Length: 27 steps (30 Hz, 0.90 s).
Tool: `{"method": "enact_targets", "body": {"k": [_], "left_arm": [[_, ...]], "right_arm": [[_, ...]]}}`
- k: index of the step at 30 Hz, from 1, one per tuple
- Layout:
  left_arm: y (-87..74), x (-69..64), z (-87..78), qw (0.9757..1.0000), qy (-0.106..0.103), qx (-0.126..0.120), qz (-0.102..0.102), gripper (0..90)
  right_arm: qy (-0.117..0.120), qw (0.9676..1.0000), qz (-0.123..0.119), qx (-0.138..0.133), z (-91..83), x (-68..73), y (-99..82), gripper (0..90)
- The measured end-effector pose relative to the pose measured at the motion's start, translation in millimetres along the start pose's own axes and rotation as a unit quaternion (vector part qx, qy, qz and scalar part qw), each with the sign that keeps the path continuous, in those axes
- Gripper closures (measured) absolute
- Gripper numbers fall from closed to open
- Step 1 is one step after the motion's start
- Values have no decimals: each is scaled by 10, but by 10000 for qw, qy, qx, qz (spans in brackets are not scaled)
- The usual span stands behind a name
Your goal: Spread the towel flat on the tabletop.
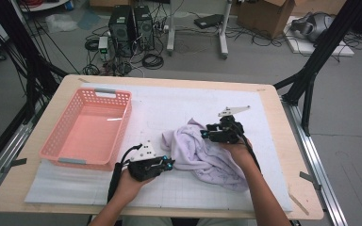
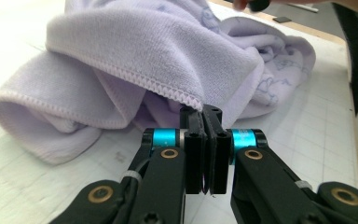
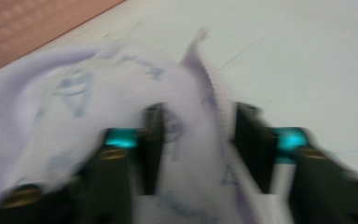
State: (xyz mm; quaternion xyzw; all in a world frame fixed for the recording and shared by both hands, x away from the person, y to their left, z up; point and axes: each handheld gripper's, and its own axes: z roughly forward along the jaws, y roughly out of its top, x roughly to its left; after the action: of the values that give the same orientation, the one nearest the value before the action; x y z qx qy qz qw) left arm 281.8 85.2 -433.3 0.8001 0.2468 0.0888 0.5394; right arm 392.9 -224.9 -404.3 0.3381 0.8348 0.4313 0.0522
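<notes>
Two grippers work a crumpled lilac towel (image 1: 207, 153) lying mid-worktop (image 1: 273, 141), right of the pink basket (image 1: 87, 129). The left gripper (image 2: 204, 112), jaws clenched, pinches its near hem; the right gripper (image 3: 196, 140) straddles a far fold, jaws apart.

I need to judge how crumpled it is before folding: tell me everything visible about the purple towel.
The purple towel is pale lilac terry-like cloth with a stitched hem and faint printed figures. It lies bunched in soft folds on the white mat, right of the pink basket. The left gripper is shut at a hemmed edge; cloth lies between the right gripper's spread jaws.
</notes>
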Motion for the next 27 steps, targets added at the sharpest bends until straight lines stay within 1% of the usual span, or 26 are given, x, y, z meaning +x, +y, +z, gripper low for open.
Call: {"method": "enact_targets", "body": {"k": [1,2,3,5,6,7,8,9,10,11,12,13,14,15,16,17,18,19,20,21,22,23,24,25,26,27], "left_arm": [[29,37,-55,9999,127,-103,-9,877],[29,37,-55,9999,127,-103,-9,877],[62,69,-82,9997,171,-172,-12,877],[199,176,-149,9983,435,-387,-22,878],[199,176,-149,9983,435,-387,-22,878],[306,244,-160,9973,614,-414,2,878],[306,244,-160,9973,614,-414,2,878],[365,274,-160,9968,671,-439,-10,877],[497,323,-139,9955,810,-481,43,878],[497,323,-139,9955,810,-481,43,878],[566,353,-113,9949,881,-479,79,878],[633,390,-79,9944,947,-456,93,878],[698,432,-33,9939,1010,-428,110,878],[761,478,21,9930,1107,-390,106,878],[821,539,76,9922,1195,-327,91,878],[870,606,136,9915,1271,-291,15,878],[908,676,196,9906,1349,-226,-69,878],[941,800,320,9891,1442,-103,-269,877],[941,800,320,9891,1442,-103,-269,875],[924,858,433,9882,1441,-69,-523,858],[924,858,433,9882,1441,-69,-523,782],[893,865,514,9871,1319,-152,-890,653],[884,853,539,9883,1167,-121,-978,553],[877,821,560,9900,1026,-103,-968,497],[865,773,578,9919,895,-165,-885,471],[865,773,578,9919,895,-165,-885,464]], "right_arm": [[-215,9995,-242,35,-34,-27,47,876],[-345,9992,-185,-117,-104,-55,69,879],[-499,9980,-115,-379,-191,-100,82,884],[-759,9943,66,-752,-373,-181,94,887],[-950,9917,84,-867,-449,-220,96,887],[-1126,9888,109,-976,-525,-254,95,887],[-1280,9854,199,-1106,-603,-282,91,888],[-1435,9816,232,-1235,-675,-314,88,888],[-1586,9775,289,-1360,-742,-343,88,889],[-1728,9735,330,-1460,-800,-369,87,889],[-1877,9699,336,-1517,-844,-398,95,889],[-1877,9699,336,-1517,-844,-398,95,889],[-2116,9642,348,-1560,-893,-442,127,889],[-2116,9642,348,-1560,-893,-442,127,889],[-2356,9583,348,-1578,-906,-477,169,889],[-2453,9555,367,-1598,-905,-495,187,889],[-2453,9555,367,-1598,-905,-495,187,889],[-2584,9511,441,-1633,-903,-539,202,889],[-2584,9511,441,-1633,-903,-539,202,889],[-2739,9465,520,-1625,-892,-577,200,889],[-2881,9430,559,-1570,-881,-592,191,889],[-3016,9394,636,-1501,-872,-618,173,889],[-2991,9399,775,-1452,-869,-664,146,889],[-2970,9406,892,-1379,-869,-708,114,888],[-2928,9420,982,-1315,-869,-736,81,884],[-2932,9420,1017,-1280,-868,-752,44,875]]}}
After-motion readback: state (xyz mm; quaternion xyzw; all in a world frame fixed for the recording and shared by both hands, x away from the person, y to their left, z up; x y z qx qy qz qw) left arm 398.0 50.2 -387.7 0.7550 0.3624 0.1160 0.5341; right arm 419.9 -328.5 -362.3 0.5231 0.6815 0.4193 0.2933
